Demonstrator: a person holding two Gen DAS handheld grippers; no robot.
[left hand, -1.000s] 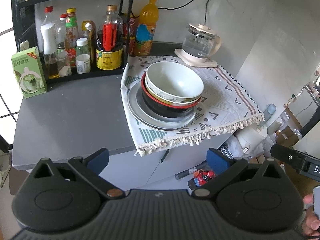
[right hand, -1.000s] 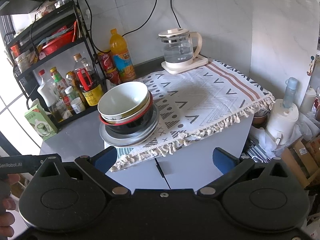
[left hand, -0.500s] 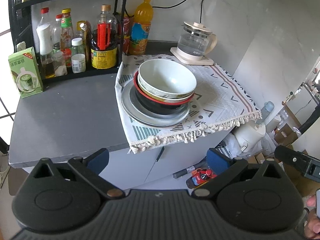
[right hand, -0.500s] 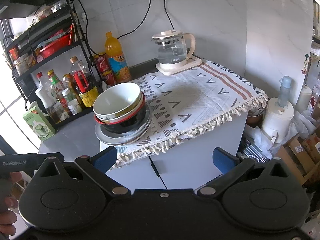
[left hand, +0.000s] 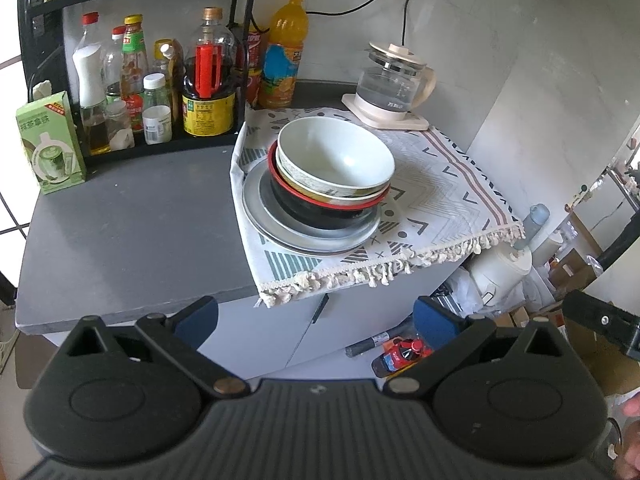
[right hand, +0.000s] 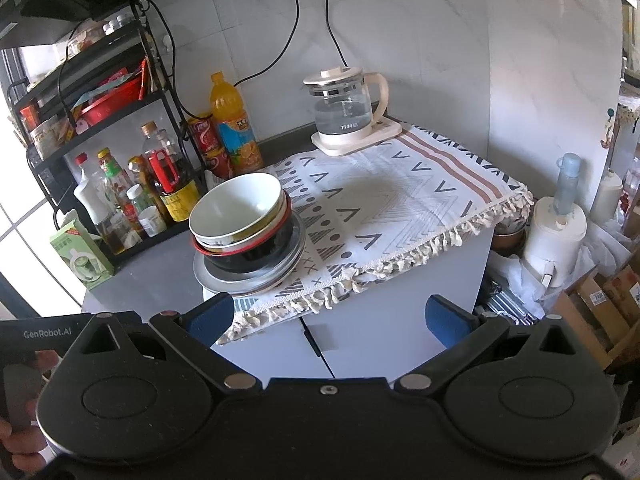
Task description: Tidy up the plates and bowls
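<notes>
A white bowl (left hand: 336, 158) (right hand: 236, 210) tops a nested stack. Under it sit a cream patterned bowl (left hand: 340, 194), a black bowl with a red rim (left hand: 320, 216) (right hand: 256, 252), and a grey plate (left hand: 256, 216) (right hand: 224, 280). The stack rests on the left part of a patterned cloth (left hand: 440, 184) (right hand: 380, 208). My left gripper (left hand: 316, 316) is open, held back in front of the counter's edge, well short of the stack. My right gripper (right hand: 328, 316) is open too, low before the cabinet, with nothing between its fingers.
A black rack (left hand: 140, 80) (right hand: 100, 152) of sauce bottles stands at the back left, with a green box (left hand: 50, 144) beside it. An orange drink bottle (left hand: 284, 52) and a glass kettle (left hand: 394, 84) (right hand: 348, 112) stand at the back. Boxes and a white appliance (right hand: 556, 232) crowd the floor at right.
Both grippers have drawn back a little and lifted, so the counter and stack look smaller and farther in the right view. The dishes have not moved. Both stay open.
</notes>
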